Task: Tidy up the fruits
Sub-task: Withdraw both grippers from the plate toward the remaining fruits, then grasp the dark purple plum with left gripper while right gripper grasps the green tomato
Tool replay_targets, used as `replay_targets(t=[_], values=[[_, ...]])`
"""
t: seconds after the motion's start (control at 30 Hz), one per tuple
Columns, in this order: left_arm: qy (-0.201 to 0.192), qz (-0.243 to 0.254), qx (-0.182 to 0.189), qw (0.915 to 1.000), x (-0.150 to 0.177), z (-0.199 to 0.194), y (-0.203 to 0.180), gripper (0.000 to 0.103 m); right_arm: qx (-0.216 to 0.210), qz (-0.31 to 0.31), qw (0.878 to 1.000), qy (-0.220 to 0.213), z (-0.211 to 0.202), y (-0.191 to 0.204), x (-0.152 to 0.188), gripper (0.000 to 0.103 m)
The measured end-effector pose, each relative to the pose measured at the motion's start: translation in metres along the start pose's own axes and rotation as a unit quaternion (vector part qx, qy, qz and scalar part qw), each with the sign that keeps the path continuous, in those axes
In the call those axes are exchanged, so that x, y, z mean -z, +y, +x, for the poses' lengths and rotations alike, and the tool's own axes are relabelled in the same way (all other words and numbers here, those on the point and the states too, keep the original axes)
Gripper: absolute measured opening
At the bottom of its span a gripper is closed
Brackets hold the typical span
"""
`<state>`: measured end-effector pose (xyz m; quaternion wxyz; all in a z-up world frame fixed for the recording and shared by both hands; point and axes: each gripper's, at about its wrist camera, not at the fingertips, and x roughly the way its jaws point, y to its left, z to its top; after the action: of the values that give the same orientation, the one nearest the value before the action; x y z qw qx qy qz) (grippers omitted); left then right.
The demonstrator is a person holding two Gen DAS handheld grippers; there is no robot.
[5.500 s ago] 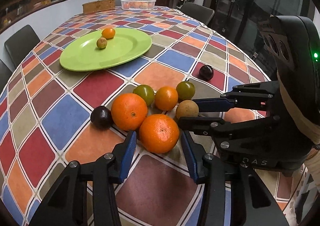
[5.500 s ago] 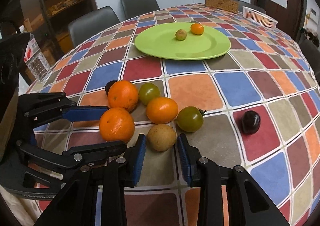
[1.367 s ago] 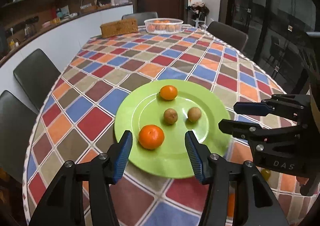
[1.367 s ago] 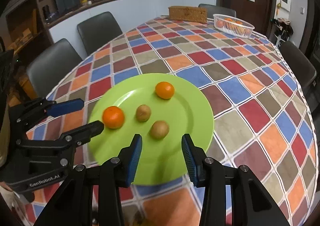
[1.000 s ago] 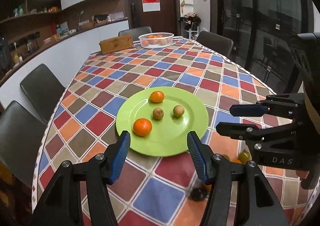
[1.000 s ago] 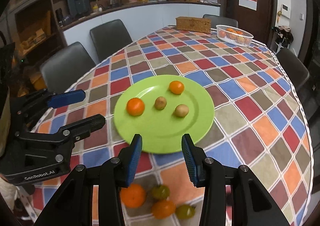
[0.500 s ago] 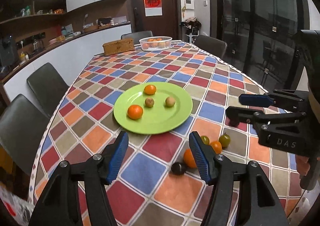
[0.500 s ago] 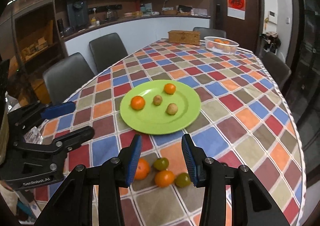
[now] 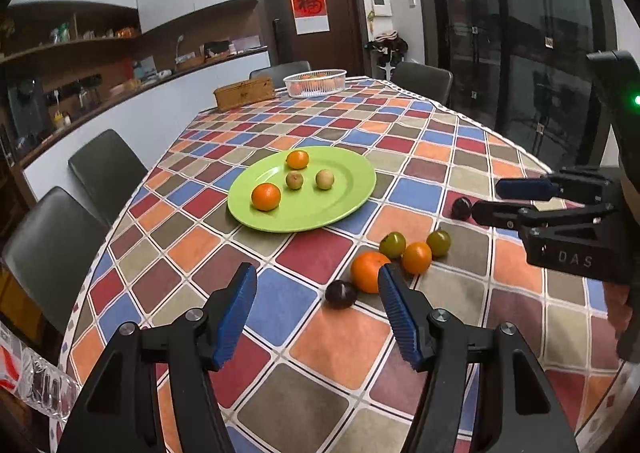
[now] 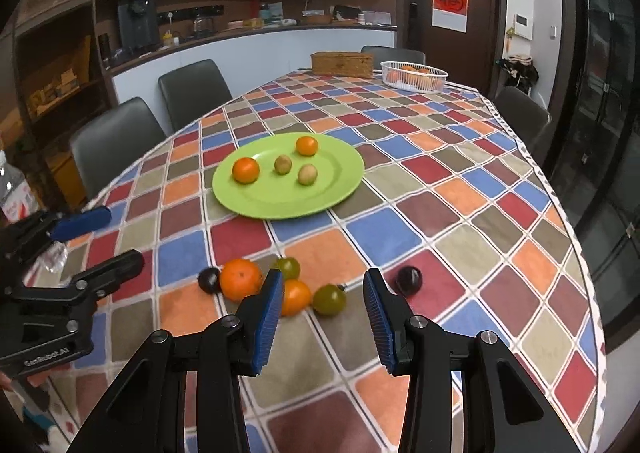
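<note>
- Left gripper (image 9: 316, 307) raised over the checked table (image 9: 332, 345), jaws apart, nothing between them.
- Right gripper (image 10: 320, 305) likewise raised, jaws apart and empty.
- Green plate (image 9: 344, 205) mid-table, carrying two oranges (image 9: 266, 197) and two small brownish fruits (image 9: 324, 179).
- Nearer, loose on the cloth: one big orange (image 9: 366, 271), a smaller one, two green tomatoes (image 9: 393, 245), a dark plum (image 9: 341, 294) beside the big orange.
- Second plum (image 10: 409, 280) apart, to the right.
- White basket (image 10: 414, 77) at the far end.
</note>
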<state>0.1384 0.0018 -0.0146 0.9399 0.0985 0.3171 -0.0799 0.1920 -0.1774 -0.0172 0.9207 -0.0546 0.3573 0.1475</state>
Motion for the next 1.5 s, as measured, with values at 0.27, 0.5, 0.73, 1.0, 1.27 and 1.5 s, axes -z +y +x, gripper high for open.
replay_targets(t=[0.27,0.5,0.73,1.0,1.27,1.5], values=[[0.012,0.025,0.025,0.9993,0.010,0.016,-0.010,0.062,0.003,-0.030,0.999,0.012,0.006,-0.001,0.012,0.042],[0.053,0.043,0.048,0.9965,0.016,0.044,-0.010,0.062,-0.012,-0.049,0.997,0.053,0.031,-0.002,0.019,0.042],[0.083,0.046,0.067,0.9932,0.014,0.066,-0.006,0.053,-0.025,-0.059,0.995,0.082,0.054,-0.002,0.020,0.042],[0.111,0.039,0.090,0.9890,0.011,0.089,-0.002,0.040,-0.035,-0.053,0.992,0.106,0.073,-0.004,0.017,0.042],[0.120,0.035,0.098,0.9873,0.009,0.098,-0.003,0.038,-0.042,-0.041,0.992,0.109,0.083,-0.008,0.013,0.042],[0.124,0.024,0.098,0.9872,0.007,0.102,-0.001,0.034,-0.043,-0.040,0.992,0.113,0.089,-0.009,0.011,0.039]])
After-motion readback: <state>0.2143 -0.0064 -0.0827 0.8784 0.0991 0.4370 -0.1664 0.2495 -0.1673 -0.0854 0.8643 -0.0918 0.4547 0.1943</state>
